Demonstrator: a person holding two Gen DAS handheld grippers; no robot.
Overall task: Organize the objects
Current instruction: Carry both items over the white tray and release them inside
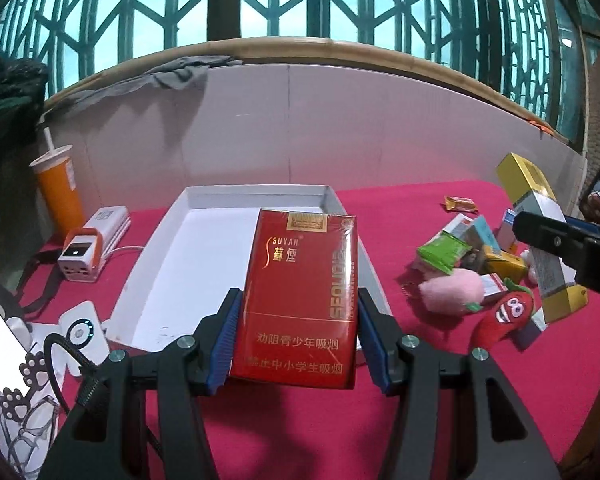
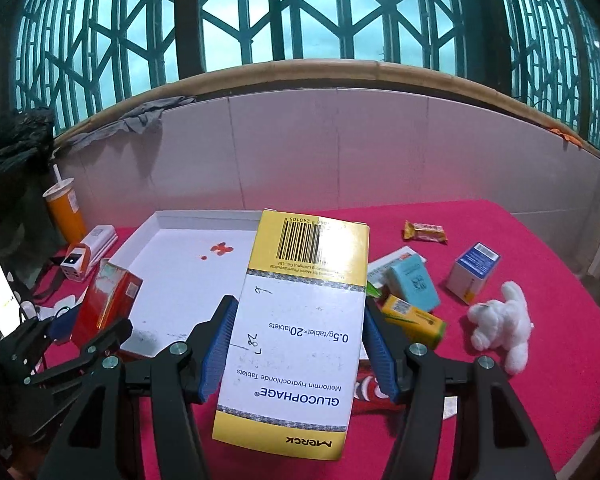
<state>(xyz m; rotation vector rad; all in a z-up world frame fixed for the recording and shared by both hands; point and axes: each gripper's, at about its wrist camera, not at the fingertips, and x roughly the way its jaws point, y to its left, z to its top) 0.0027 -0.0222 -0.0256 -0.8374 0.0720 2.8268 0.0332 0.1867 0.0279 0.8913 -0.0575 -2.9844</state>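
Both grippers carry items toward the shallow white cardboard tray (image 1: pixel 204 240). The left gripper (image 1: pixel 298 340) pinches a red cigarette pack (image 1: pixel 304 296) just before it; the right gripper (image 2: pixel 296 350) pinches a yellow-and-white medicine box (image 2: pixel 300 328). Next, probably, lowering each inside and releasing.

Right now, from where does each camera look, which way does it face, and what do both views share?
Left wrist view: sits on the left hand-held gripper, facing the window over the white tray; its fingers clamp a red cigarette pack.
Right wrist view: sits on the right hand-held gripper, facing likewise; its fingers clamp a yellow-white medicine box.
Shared: tray, orange cup, red cloth, each other's gripper.
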